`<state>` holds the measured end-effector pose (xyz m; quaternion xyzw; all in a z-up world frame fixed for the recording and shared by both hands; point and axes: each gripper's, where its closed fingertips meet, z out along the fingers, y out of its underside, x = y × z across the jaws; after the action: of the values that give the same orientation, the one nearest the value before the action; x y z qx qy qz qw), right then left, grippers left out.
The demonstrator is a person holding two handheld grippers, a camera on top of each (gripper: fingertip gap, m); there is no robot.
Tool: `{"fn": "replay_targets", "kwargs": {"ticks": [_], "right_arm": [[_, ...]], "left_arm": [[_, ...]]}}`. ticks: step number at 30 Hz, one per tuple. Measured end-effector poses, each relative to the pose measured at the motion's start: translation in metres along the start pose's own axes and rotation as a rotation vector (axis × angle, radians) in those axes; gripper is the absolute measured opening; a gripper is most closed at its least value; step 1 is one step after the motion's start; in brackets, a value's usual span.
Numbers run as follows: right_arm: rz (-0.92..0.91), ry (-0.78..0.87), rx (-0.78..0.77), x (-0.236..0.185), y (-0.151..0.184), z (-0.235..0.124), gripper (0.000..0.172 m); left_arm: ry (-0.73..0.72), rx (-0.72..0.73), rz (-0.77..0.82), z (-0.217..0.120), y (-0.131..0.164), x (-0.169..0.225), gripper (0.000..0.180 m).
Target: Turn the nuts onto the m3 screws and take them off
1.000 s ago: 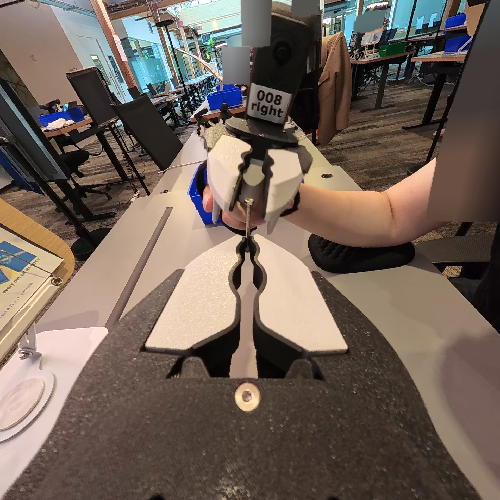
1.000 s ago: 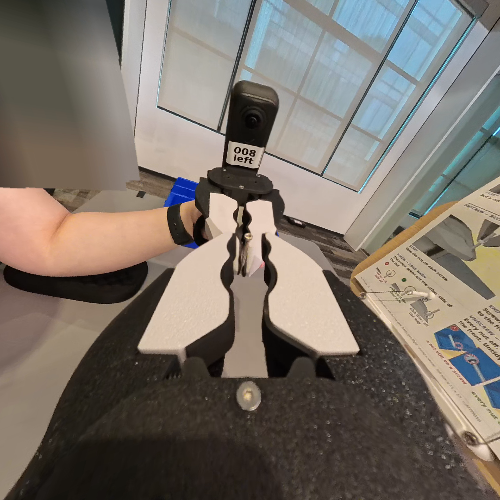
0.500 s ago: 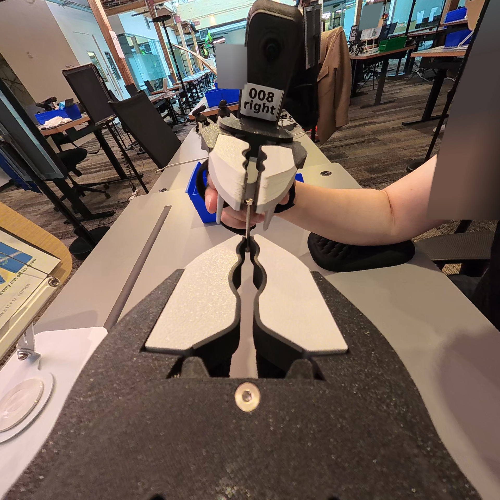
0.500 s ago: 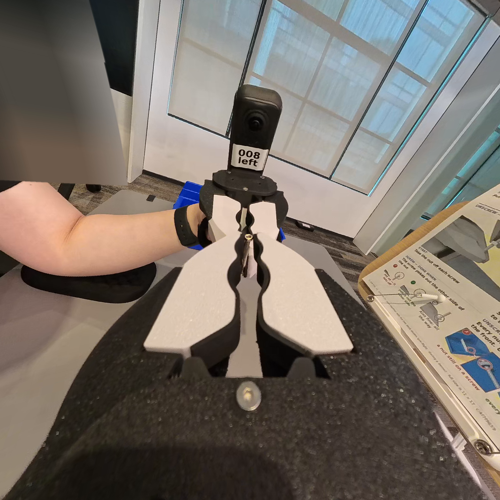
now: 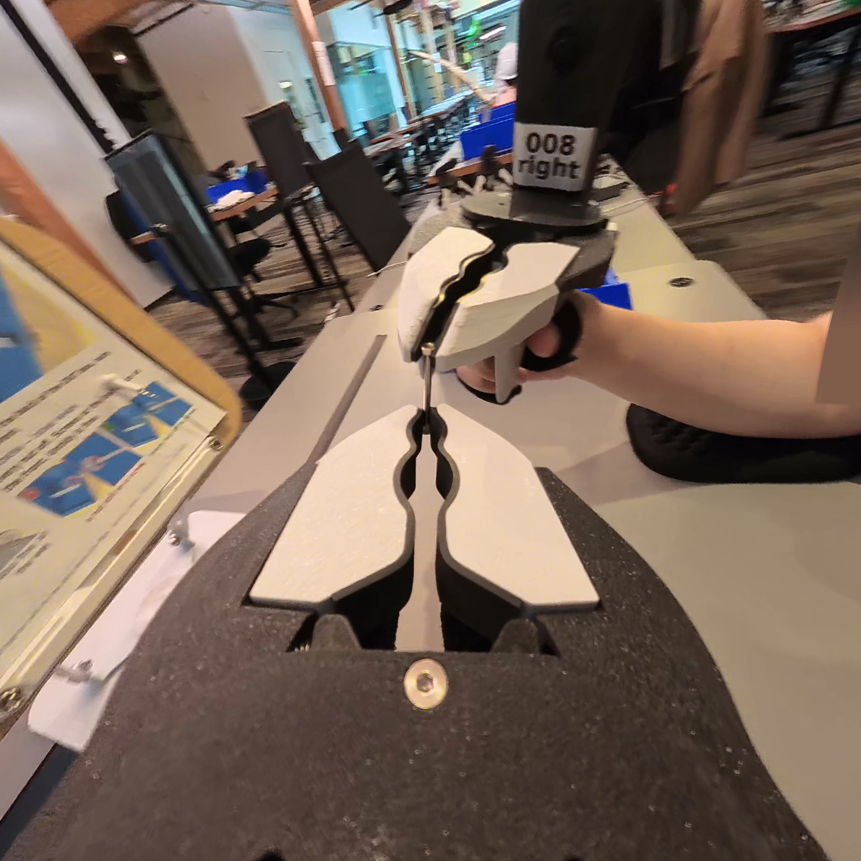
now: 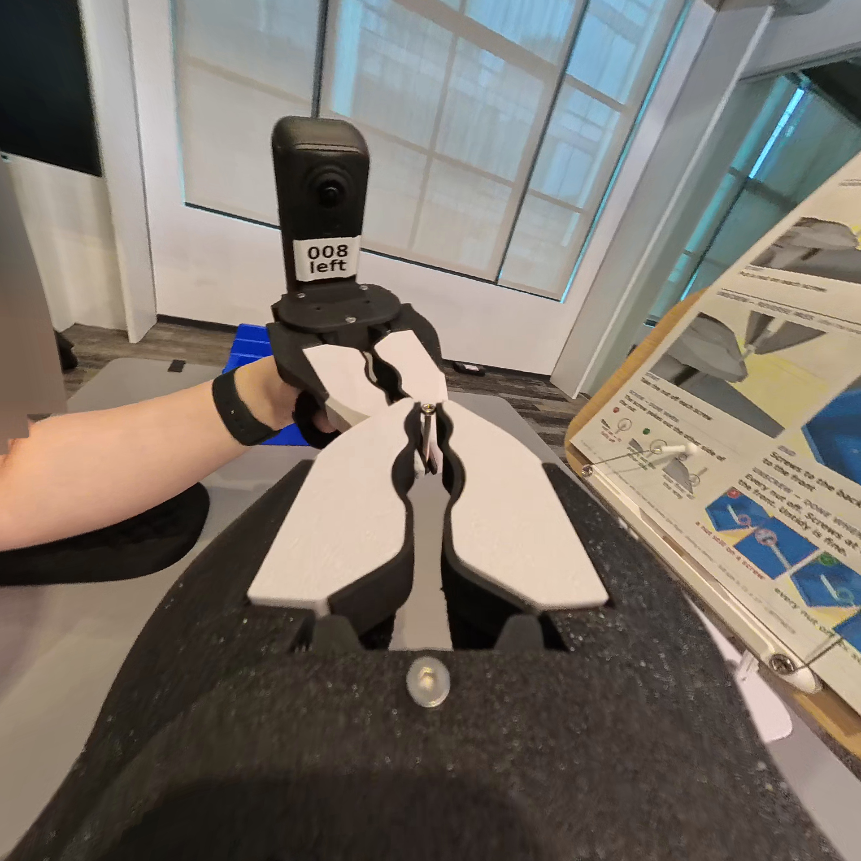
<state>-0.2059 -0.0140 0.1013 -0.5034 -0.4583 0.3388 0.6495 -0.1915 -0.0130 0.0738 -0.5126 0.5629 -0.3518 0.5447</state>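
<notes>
In the left wrist view, the left gripper [image 5: 425,412] is seen nearest, its white fingers [image 5: 358,508] drawn together with the jaws closed on the lower end of a thin metal screw [image 5: 425,379] that stands nearly upright just beyond the tips. The screw's head is caught at the tips of the right gripper [image 5: 426,348], which is tilted over it from above and held by a hand [image 5: 536,354] whose forearm rests on a black wrist pad [image 5: 745,456] on the grey desk [image 5: 652,559]. A dark groove [image 5: 349,396] running along the desk and, to the left, a blurred instruction board [image 5: 93,442] on a wooden backing are shown here; farther off, blue bins [image 5: 489,135], chairs and other desks fill an open office. In the right wrist view, the same screw [image 6: 426,431] is seen from its head end, lying along the narrow slot between the right gripper's [image 6: 427,410] white fingers [image 6: 503,508], whose jaws are closed on it near the head. Just behind, the left gripper [image 6: 431,459] is shown head-on, with its black camera [image 6: 321,195] bearing a white label, a black strap around the holding hand [image 6: 261,400], and a blue bin [image 6: 251,349] behind it. The instruction board [image 6: 745,442] is seen sharply at the right only in this view, and large windows [image 6: 419,116] close the background.
</notes>
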Motion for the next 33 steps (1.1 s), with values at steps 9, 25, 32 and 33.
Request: {"fn": "replay_targets", "kwargs": {"ticks": [9,25,32,33], "right_arm": [[0.043,0.055,0.008,0.008,0.005,0.005,0.006],[-0.075,-0.076,0.108,-0.011,-0.011,-0.012,0.014],[-0.093,-0.096,0.108,-0.017,-0.012,-0.011,0.012],[-0.090,-0.099,0.108,-0.017,-0.012,-0.011,0.012]], "left_arm": [[-0.040,-0.016,-0.031,-0.001,0.006,-0.010,0.002],[0.090,0.058,-0.043,-0.004,-0.008,0.011,0.002],[0.122,0.049,-0.033,-0.002,-0.008,0.017,0.002],[0.123,0.049,-0.033,-0.002,-0.008,0.018,0.002]]}}
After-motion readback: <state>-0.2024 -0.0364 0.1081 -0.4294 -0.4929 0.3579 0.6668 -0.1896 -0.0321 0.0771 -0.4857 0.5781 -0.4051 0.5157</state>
